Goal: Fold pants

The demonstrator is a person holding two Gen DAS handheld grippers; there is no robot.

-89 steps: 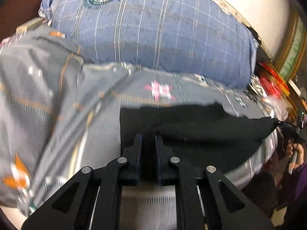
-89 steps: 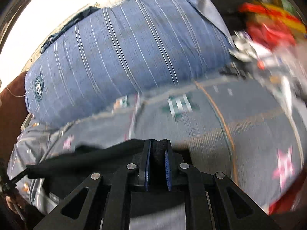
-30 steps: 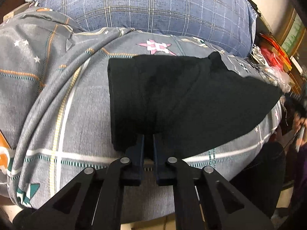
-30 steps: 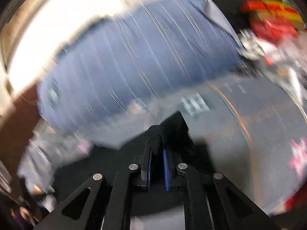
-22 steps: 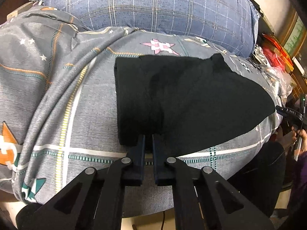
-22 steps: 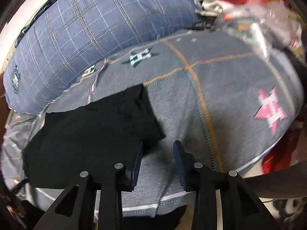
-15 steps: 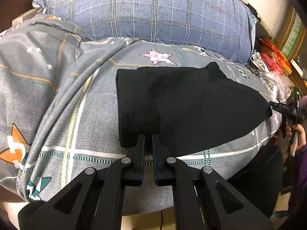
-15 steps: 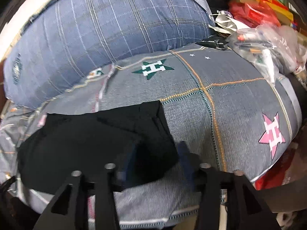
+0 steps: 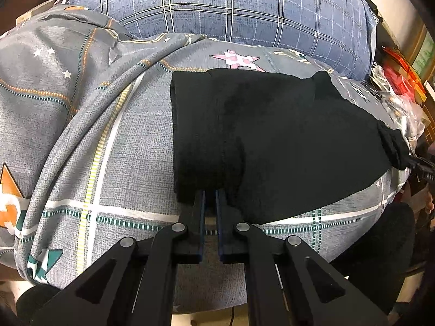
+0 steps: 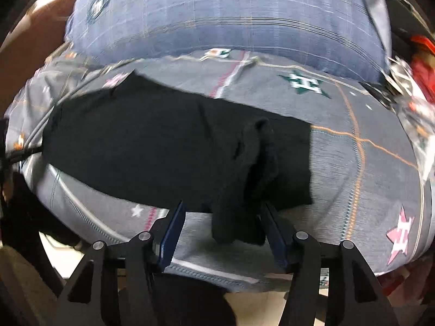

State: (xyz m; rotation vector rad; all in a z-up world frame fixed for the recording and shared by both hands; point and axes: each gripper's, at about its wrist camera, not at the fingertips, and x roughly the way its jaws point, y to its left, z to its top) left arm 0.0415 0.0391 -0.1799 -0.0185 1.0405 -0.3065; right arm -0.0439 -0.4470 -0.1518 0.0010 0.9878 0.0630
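The right gripper [image 10: 221,228] held a bunch of the pants [image 9: 272,141] shut tight a second ago, and now its jaws are opening. A lump of black cloth sits between them, against the right-hand pad but not squeezed. So this side of the pants has been let go and put down, and this fold looks nearly done. The left gripper [image 9: 209,201] has not changed: its jaws are together, pinching the near edge of the pants. That hand likely needs to let go next, or pull the edge to make another fold. The pants lie flat and dark on the gray bedspread [image 9: 122,146], spread from the left gripper across to the right one, with one corner poking up at the far side. Counting things: there is one pair of pants, one bedspread with stars on it, one big blue checked pillow [image 9: 231,8] behind the pants, and two grippers. Some red and shiny clutter [image 9: 399,81] sits off at the side, too jumbled to count.
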